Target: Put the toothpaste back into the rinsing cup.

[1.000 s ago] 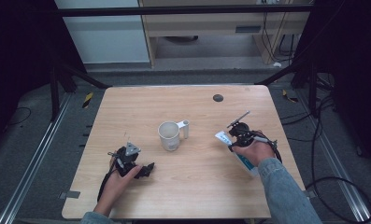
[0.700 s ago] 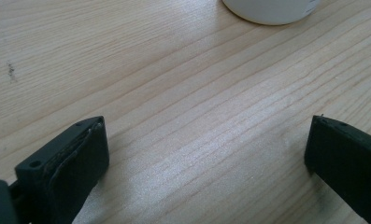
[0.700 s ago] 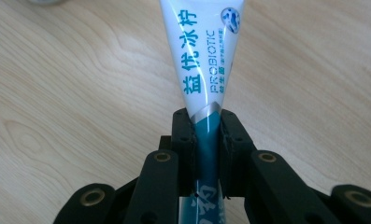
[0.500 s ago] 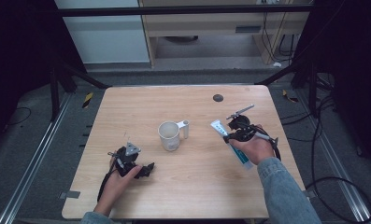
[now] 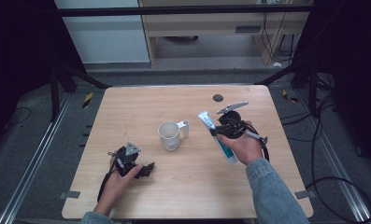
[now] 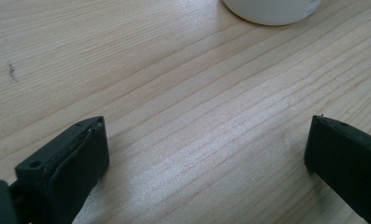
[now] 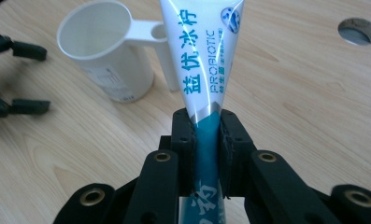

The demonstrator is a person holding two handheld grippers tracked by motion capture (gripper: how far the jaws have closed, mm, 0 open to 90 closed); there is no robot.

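Note:
A white and teal toothpaste tube (image 5: 214, 132) (image 7: 204, 70) is lifted off the wooden table (image 5: 183, 191), tilted with its flat end up and to the left. My right gripper (image 5: 219, 131) (image 7: 206, 128) is shut on the tube's middle, jaws pressing both sides. A white mug (image 5: 169, 135) (image 7: 104, 58) with a handle stands at the table's centre, just left of the tube. My left gripper (image 5: 146, 170) (image 6: 206, 144) rests on the table at the front left, open, with bare wood between its fingers (image 6: 75, 158). The mug's base (image 6: 272, 9) lies ahead of it.
A dark round hole (image 5: 217, 97) (image 7: 358, 30) sits in the tabletop at the back right. Cables trail off the right edge (image 5: 323, 182). Metal rails run along both sides of the table on the floor.
My right gripper has risen and moved left toward the mug, carrying the toothpaste tube off the table. The left gripper has stayed put.

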